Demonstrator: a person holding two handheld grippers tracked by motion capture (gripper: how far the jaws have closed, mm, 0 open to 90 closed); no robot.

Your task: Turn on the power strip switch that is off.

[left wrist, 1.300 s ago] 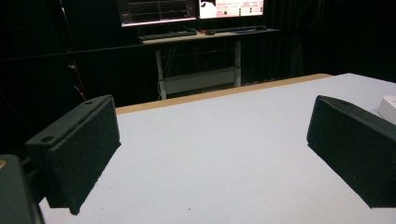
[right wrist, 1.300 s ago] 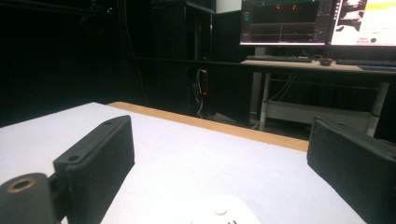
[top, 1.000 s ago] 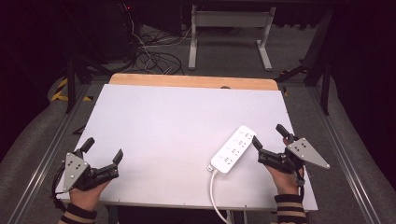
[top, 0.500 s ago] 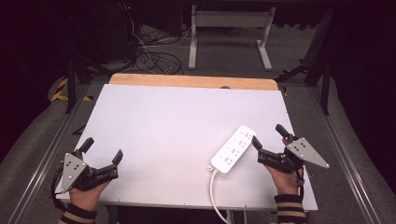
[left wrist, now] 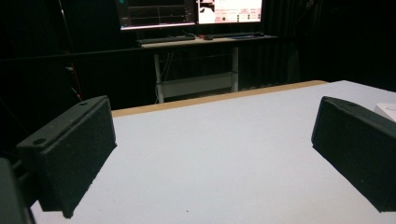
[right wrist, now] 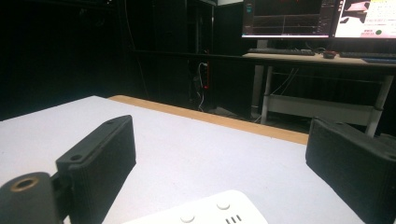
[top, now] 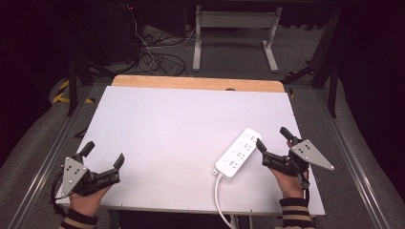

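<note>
High view: your left gripper (top: 103, 155) rests at the near left corner of the white rectangular tabletop (top: 181, 124), jaws spread wide with nothing between them, its grey three-cornered plate (top: 71, 175) facing up over your left hand (top: 86, 200). Your right gripper (top: 273, 139) sits near the right edge, jaws likewise spread and empty, held by your right hand (top: 290, 180) in a striped cuff. The white oblong plastic power strip (top: 239, 152) lies flat and diagonal on the right half of the tabletop, just beside the inner jaw of the right gripper; whether they touch cannot be told. Its white cable (top: 220, 200) runs from its near end off the front edge. A strip of bare wood (top: 196, 83) borders the far edge.

Left gripper view: both black jaws stand far apart over bare white surface; a corner of the power strip (left wrist: 387, 110) shows past the right-hand jaw.

Right gripper view: the jaws stand far apart; the end of the power strip (right wrist: 205, 212) lies low between them, and lit monitors on a desk (right wrist: 322, 21) stand beyond the table.
</note>
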